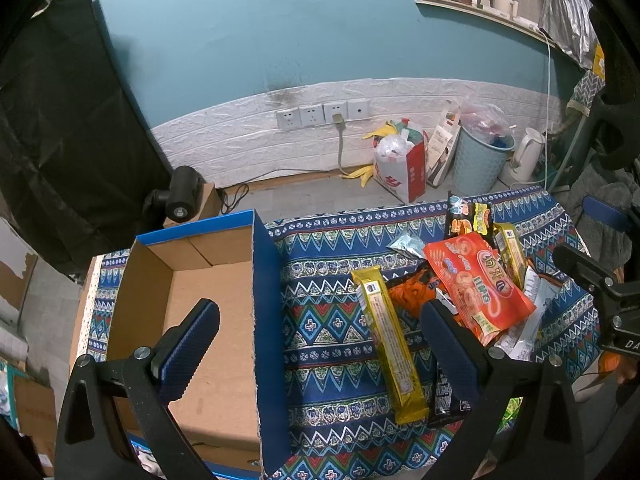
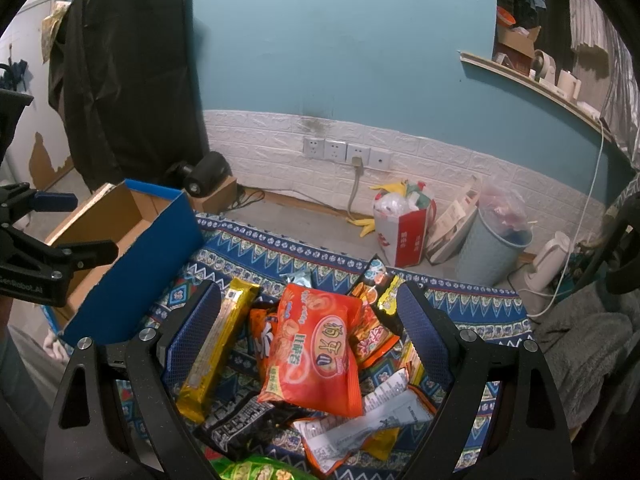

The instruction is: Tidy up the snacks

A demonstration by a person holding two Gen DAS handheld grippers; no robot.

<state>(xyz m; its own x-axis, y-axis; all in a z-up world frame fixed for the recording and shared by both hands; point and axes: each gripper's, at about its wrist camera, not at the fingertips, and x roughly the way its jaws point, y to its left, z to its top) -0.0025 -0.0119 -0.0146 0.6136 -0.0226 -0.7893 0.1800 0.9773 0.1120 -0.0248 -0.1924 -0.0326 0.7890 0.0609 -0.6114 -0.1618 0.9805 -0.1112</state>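
A pile of snack packets lies on the patterned cloth (image 1: 332, 344). On top is an orange-red bag (image 1: 476, 284) (image 2: 316, 352). A long yellow bar (image 1: 390, 340) (image 2: 218, 342) lies to its left, with black packets (image 2: 372, 304) and a white wrapper (image 2: 372, 424) around it. An open cardboard box (image 1: 208, 320) (image 2: 120, 224) with blue outer walls stands on the left. My left gripper (image 1: 320, 336) is open above the box's right wall, holding nothing. My right gripper (image 2: 312, 332) is open over the pile, its fingers on either side of the orange-red bag.
Past the cloth's far edge is bare floor with a red and white paper bag (image 1: 400, 168), a pale blue bin (image 1: 480, 160) and a white kettle (image 1: 528, 152). A black camera (image 1: 182, 192) sits behind the box. Wall sockets (image 1: 320, 114) and a black covered object (image 1: 60, 128) stand at the back.
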